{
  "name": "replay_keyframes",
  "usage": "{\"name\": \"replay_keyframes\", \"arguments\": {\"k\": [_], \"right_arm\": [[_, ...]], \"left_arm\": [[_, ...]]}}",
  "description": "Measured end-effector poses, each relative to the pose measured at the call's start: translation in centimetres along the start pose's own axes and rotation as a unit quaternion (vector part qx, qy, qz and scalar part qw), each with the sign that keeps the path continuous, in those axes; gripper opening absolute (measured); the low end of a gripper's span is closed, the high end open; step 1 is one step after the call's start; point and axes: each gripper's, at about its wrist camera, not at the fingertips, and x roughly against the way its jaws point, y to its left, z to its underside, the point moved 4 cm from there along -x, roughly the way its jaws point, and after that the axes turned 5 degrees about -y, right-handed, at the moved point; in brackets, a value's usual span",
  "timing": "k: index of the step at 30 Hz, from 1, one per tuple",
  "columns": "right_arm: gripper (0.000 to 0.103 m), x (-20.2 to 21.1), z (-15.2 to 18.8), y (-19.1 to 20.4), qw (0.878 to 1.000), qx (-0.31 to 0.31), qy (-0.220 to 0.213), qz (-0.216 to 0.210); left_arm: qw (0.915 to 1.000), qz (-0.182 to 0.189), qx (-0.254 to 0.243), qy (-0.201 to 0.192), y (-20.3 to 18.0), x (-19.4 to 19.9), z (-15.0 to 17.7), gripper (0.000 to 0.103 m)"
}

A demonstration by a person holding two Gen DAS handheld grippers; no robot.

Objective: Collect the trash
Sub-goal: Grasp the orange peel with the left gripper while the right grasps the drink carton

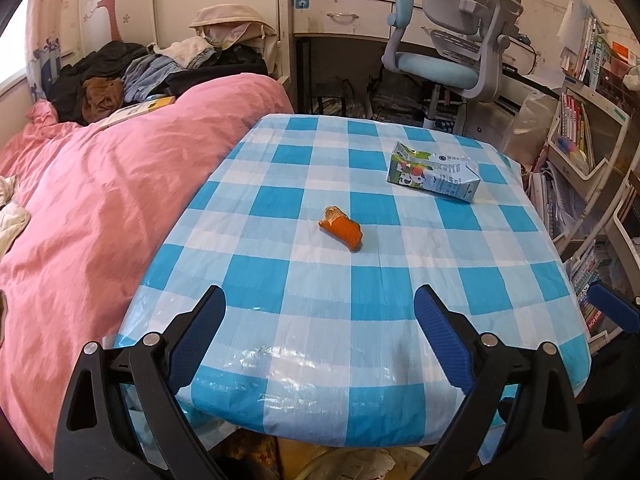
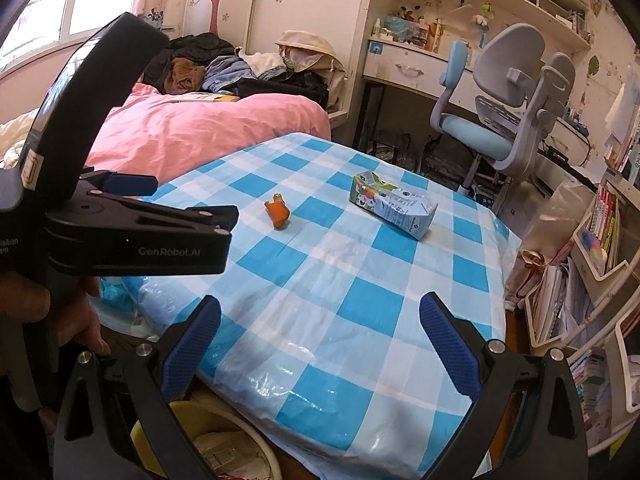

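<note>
A piece of orange peel (image 1: 341,227) lies near the middle of the blue-and-white checked table (image 1: 312,320). A crushed milk carton (image 1: 434,176) lies on its side at the far right. My left gripper (image 1: 320,304) is open and empty above the table's near edge. In the right wrist view the peel (image 2: 278,212) and the carton (image 2: 394,204) lie further off. My right gripper (image 2: 320,312) is open and empty over the near right part of the table (image 2: 360,312). The left gripper's body (image 2: 132,236) shows at the left.
A yellow bin (image 2: 224,440) with paper waste stands below the table's near edge. A bed with a pink duvet (image 1: 100,208) runs along the left. A grey-blue desk chair (image 1: 452,52) stands beyond the table. White book racks (image 1: 584,152) crowd the right side.
</note>
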Motion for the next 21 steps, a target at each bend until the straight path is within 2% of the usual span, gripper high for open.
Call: {"name": "replay_keyframes", "arguments": {"k": [6,15,21], "right_arm": [[0.095,-0.9,-0.6,-0.1,1.0,0.015,0.004,-0.001],[0.095,-3.7,-2.2,-0.7,0.996,0.087,0.012,0.002],[0.095,-6.4,-3.0,-1.9,0.991,0.135,0.019,0.009]], "left_arm": [[0.9999,0.001,0.008,0.011,0.1,-1.3,-0.6,0.092],[0.9978,0.009,0.055,0.035,1.2,-3.7,-1.2,0.092],[0.9979,0.003,0.049,0.041,0.5,-5.6,-2.3,0.092]]}}
